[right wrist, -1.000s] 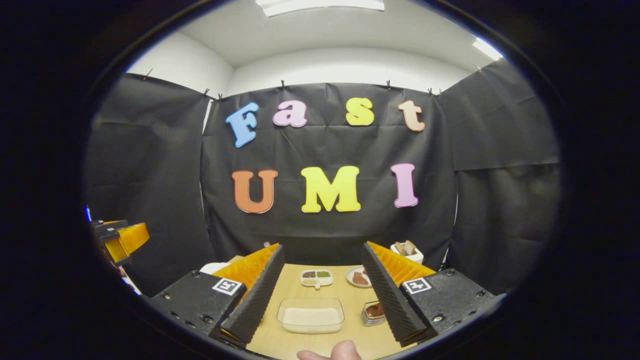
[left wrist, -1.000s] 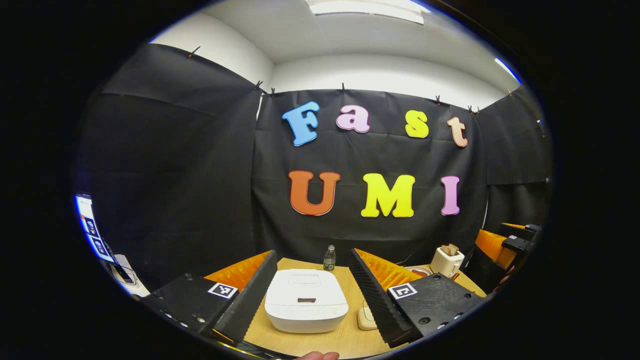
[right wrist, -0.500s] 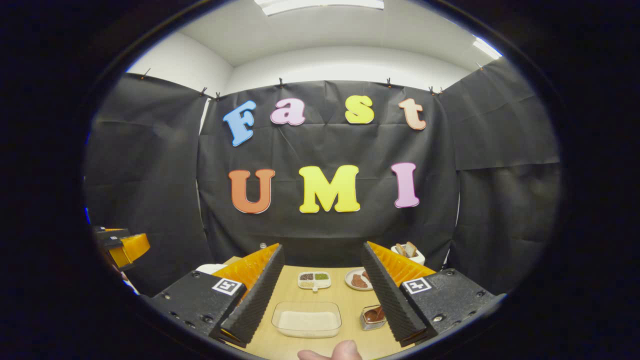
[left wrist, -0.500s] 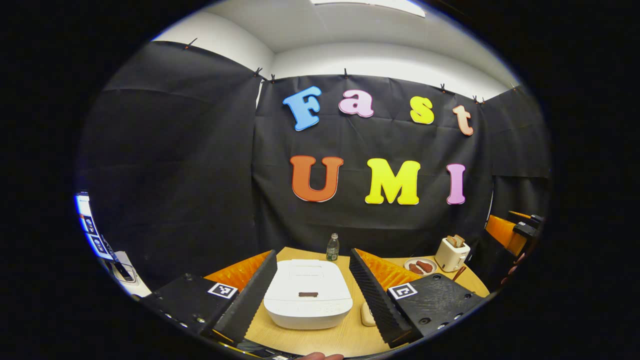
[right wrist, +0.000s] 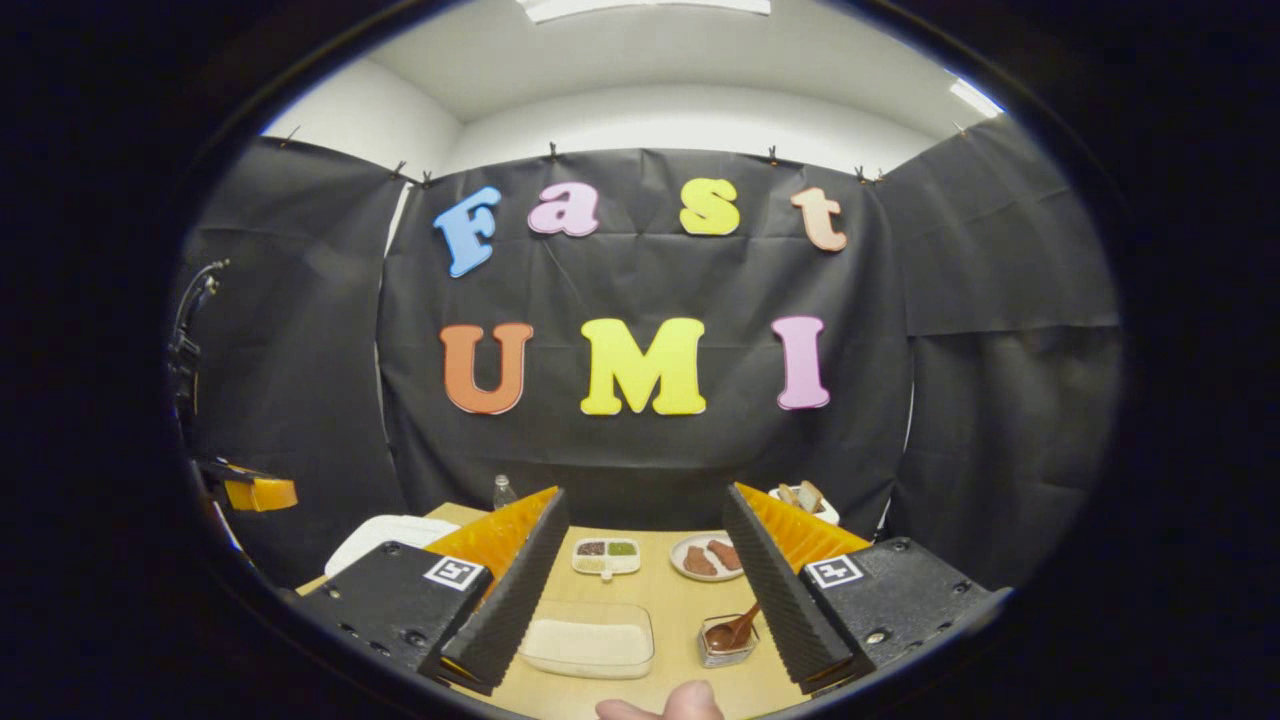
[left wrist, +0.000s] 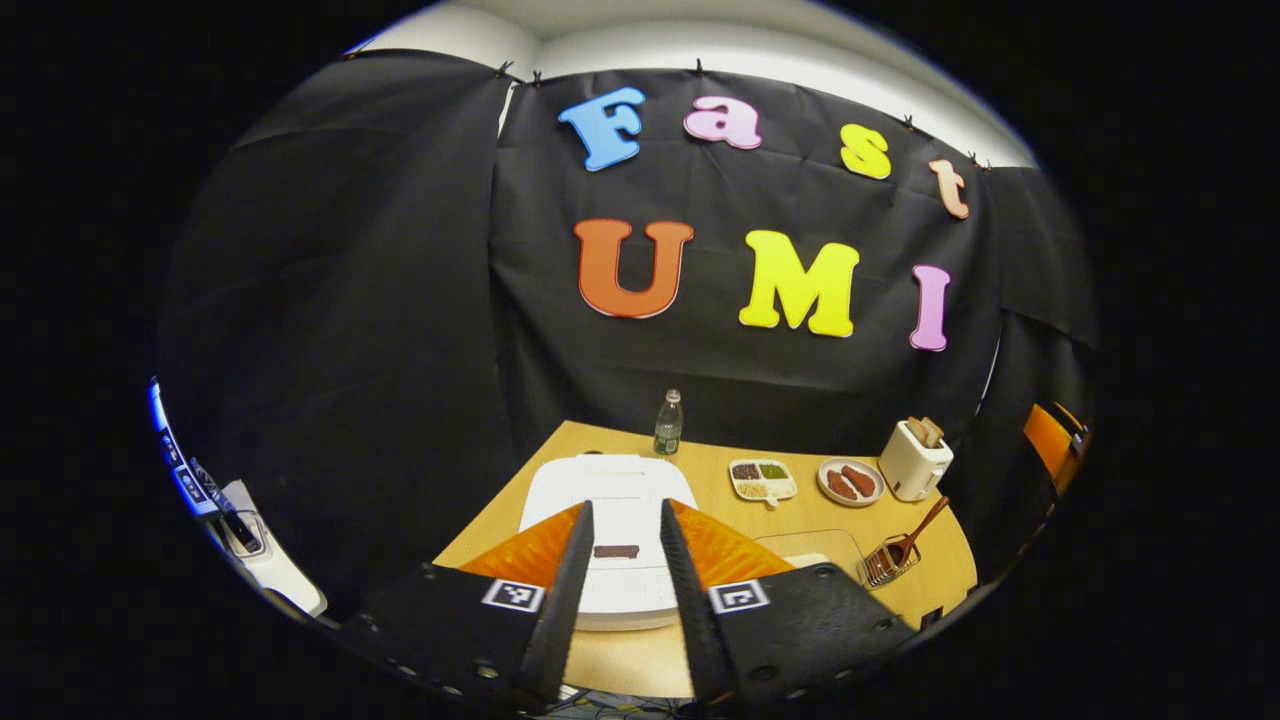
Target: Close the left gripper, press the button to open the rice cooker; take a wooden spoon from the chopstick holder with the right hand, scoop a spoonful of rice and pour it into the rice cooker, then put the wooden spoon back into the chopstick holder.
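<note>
Left fingers narrowed above the rice cooker's button, right fingers spread wide over the rice tray.

In the left gripper view the white rice cooker (left wrist: 620, 520) sits lid-down at 6 o'clock on the table (left wrist: 800, 520), its dark button (left wrist: 616, 551) framed in the slim gap of the left gripper (left wrist: 620, 600), whose fingers (left wrist: 570, 590) stand close together but not touching, and hold nothing. At 4 o'clock the wooden spoon (left wrist: 915, 535) leans in the chopstick holder (left wrist: 885, 562). In the right gripper view the right gripper (right wrist: 640, 610) has its fingers (right wrist: 510, 600) wide apart and empty, the clear tray of rice (right wrist: 588, 640) between them at 6 o'clock; the holder with the spoon stands just beside the right-hand finger.
</note>
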`<state>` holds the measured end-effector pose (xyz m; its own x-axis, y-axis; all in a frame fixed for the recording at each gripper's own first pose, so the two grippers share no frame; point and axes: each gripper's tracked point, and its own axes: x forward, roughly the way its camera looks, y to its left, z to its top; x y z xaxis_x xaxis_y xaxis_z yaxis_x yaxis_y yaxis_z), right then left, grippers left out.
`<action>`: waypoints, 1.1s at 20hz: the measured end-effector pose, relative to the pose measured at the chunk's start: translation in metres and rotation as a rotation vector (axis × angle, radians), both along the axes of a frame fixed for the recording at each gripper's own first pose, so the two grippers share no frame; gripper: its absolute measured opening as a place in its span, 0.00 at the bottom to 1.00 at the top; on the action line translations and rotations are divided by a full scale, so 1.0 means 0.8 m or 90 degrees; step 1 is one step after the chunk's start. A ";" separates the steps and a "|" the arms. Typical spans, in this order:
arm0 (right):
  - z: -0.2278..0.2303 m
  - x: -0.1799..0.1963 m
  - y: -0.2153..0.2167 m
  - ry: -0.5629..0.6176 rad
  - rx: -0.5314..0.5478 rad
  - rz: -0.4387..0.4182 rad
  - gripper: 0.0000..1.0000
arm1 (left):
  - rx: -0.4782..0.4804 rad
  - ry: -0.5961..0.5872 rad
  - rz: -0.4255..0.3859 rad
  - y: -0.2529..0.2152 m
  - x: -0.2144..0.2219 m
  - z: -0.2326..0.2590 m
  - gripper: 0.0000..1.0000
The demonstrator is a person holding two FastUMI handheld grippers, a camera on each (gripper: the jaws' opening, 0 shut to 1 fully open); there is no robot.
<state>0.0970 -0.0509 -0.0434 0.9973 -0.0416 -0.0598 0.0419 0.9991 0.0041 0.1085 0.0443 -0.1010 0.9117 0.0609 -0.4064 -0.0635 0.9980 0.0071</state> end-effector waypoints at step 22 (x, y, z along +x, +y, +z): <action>-0.080 0.063 -0.092 0.089 0.004 -0.071 0.99 | -0.115 0.290 0.012 0.026 0.109 -0.190 0.09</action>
<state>0.1472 -0.1245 -0.1073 0.9683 -0.1515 -0.1986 0.1538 0.9881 -0.0039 0.1960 0.0649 -0.2530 0.6375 -0.0322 -0.7698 -0.1127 0.9845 -0.1345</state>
